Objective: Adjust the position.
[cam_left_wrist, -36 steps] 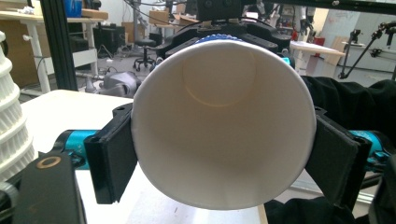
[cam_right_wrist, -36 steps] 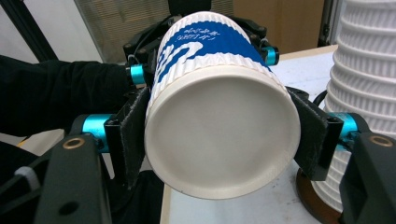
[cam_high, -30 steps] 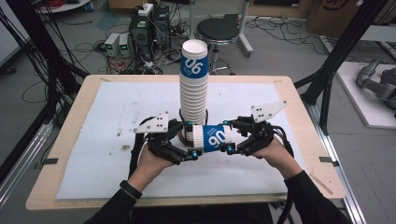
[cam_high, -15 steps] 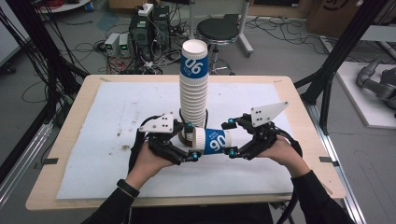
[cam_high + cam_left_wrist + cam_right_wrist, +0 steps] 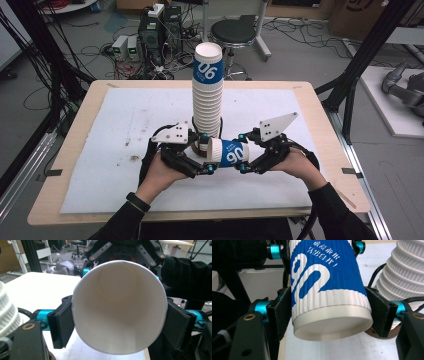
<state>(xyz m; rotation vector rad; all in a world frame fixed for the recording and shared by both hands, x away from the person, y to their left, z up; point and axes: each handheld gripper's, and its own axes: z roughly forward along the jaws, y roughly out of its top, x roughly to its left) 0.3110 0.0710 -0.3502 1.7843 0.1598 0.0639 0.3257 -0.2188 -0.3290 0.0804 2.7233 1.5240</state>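
Both grippers are clamped on the same paper cup [image 5: 229, 152], which lies sideways just above the table between the two hands. The left gripper [image 5: 202, 169] has its pads pinching the rim end; in the left gripper view you look straight down into the open white mouth of the cup [image 5: 119, 307], with a black pad pressed against each side. The right gripper [image 5: 243, 167] grips the base end, and in the right gripper view the pads squeeze the blue-and-white ribbed wall just above the cup's flat bottom [image 5: 329, 290].

Right behind the held cup there's a tall stack of cups [image 5: 207, 95] standing upright on the white mat [image 5: 115, 130], its top cup showing the same blue "06" print. Looks like the stack sits on something brown and round, but it's mostly hidden so I can't tell what.

The mat covers most of the wooden table [image 5: 320, 115]. Beyond the far edge, a black stool [image 5: 239, 32] and some electronics boxes [image 5: 160, 30] sit on the floor among cables.
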